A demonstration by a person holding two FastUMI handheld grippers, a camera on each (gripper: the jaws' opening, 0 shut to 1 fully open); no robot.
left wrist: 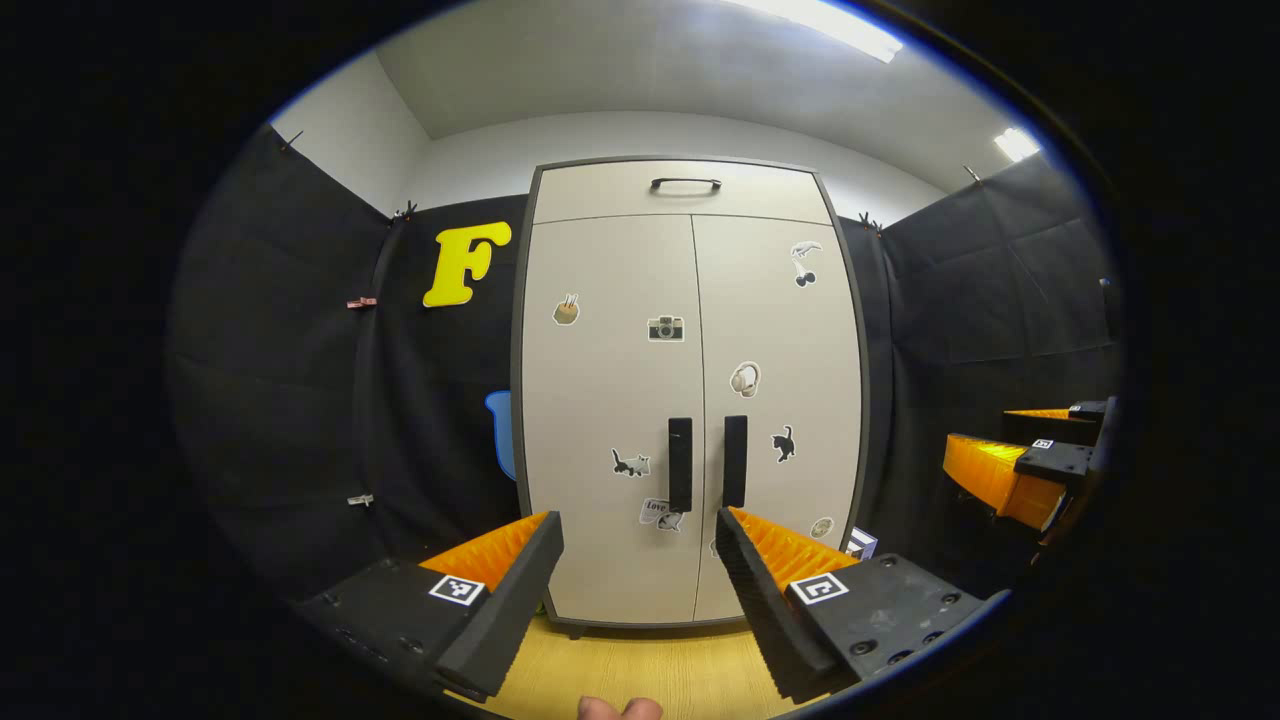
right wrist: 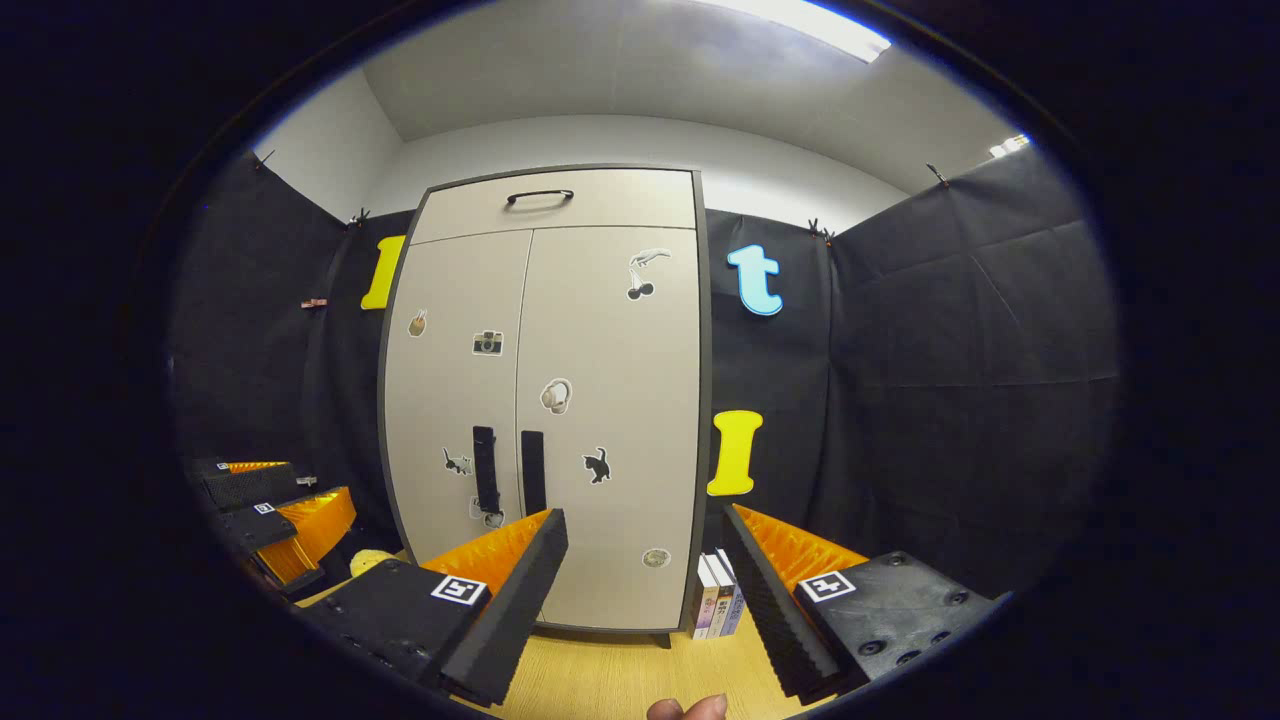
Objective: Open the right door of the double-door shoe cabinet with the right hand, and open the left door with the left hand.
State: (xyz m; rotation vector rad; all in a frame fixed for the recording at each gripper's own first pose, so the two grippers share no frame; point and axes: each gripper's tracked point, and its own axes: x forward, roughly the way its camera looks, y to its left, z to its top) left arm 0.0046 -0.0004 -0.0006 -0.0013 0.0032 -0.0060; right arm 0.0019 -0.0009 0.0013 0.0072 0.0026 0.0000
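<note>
stands upright at the far edge of the wooden tabletop (left wrist: 640, 665), against the booth's back wall: the double-door shoe cabinet (left wrist: 690, 390), both doors shut, a drawer with a curved handle (left wrist: 686, 184) across its top. small stickers dotted over both door faces.

meet at the central seam: left door (left wrist: 608, 420) and right door (left wrist: 778, 400), each with a dark bar handle set vertically just beside that seam, long axis up-down. left handle (left wrist: 680, 464) and right handle (left wrist: 735, 460) close together, low on the doors.

held straight in front of the seam in the left gripper view: left tongs (left wrist: 640, 545), spread wide, gripping nothing, left handle just above and ahead of the gap. well apart from the door yet.

aimed further toward the cabinet's right edge in the right gripper view: right tongs (right wrist: 645, 545), also spread wide and empty. right handle (right wrist: 532, 470) lies up and to the left of the gap, so probably needs a shift leftward plus a reach forward. seen off to the right in the left gripper view, level with the handles.

a few books (right wrist: 715, 597) upright on the tabletop just beside the cabinet's right foot.

likely next: jaws turned to straddle a vertical bar, right first.
</note>
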